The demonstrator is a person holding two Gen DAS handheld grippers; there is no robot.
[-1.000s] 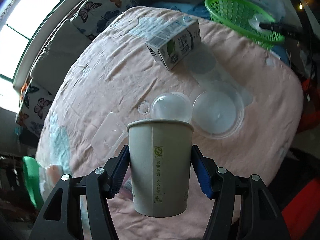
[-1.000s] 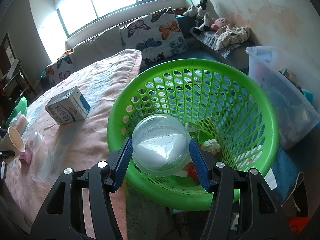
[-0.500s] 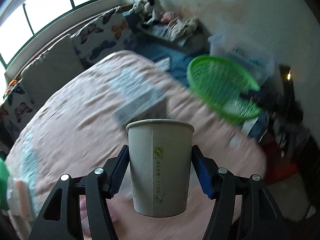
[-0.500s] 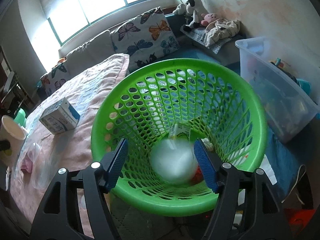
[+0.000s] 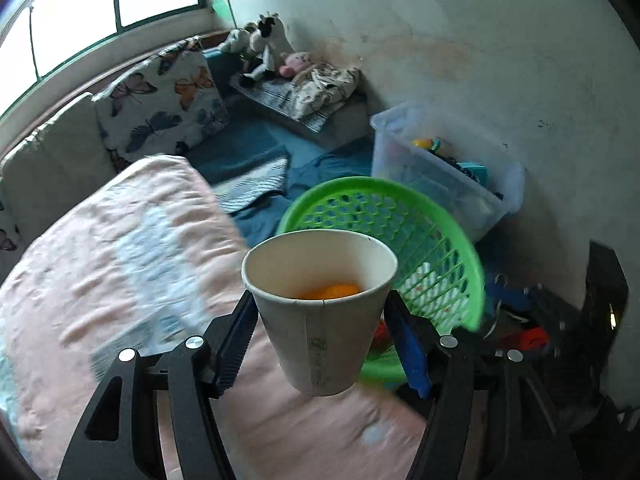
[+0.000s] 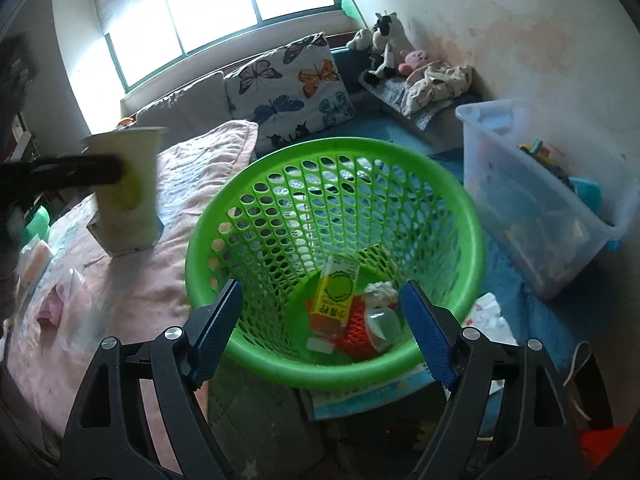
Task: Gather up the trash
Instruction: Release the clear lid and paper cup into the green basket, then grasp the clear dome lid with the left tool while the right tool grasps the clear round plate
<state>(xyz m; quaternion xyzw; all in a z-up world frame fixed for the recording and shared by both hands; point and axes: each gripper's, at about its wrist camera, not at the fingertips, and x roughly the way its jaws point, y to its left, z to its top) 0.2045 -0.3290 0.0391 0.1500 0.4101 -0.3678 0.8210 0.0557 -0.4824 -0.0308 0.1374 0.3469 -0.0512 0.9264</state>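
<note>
My left gripper (image 5: 319,309) carries a beige paper cup (image 5: 320,320) with something orange (image 5: 332,290) in its bottom. The cup leans in the grip, its mouth turned toward the camera. The jaws are opening, and the pads still touch the cup's sides. It hangs over the bed's edge, just before the green basket (image 5: 360,185). In the right wrist view the cup (image 6: 128,188) shows blurred at the left. My right gripper (image 6: 320,292) is above the basket (image 6: 332,145), its jaws opening with nothing between them. A clear plastic dome (image 6: 384,322) lies in the basket beside a yellow carton (image 6: 336,292).
The pink bed cover (image 5: 120,264) fills the left side, with clear wrappers (image 6: 68,280) lying on it. A clear storage bin (image 6: 540,208) stands right of the basket against the wall. Butterfly cushions (image 6: 292,84) and soft toys (image 6: 384,48) line the back.
The left gripper swung from over the bed toward the basket, and the cup tipped in the jaws. The right jaws spread and the clear dome dropped into the basket.
</note>
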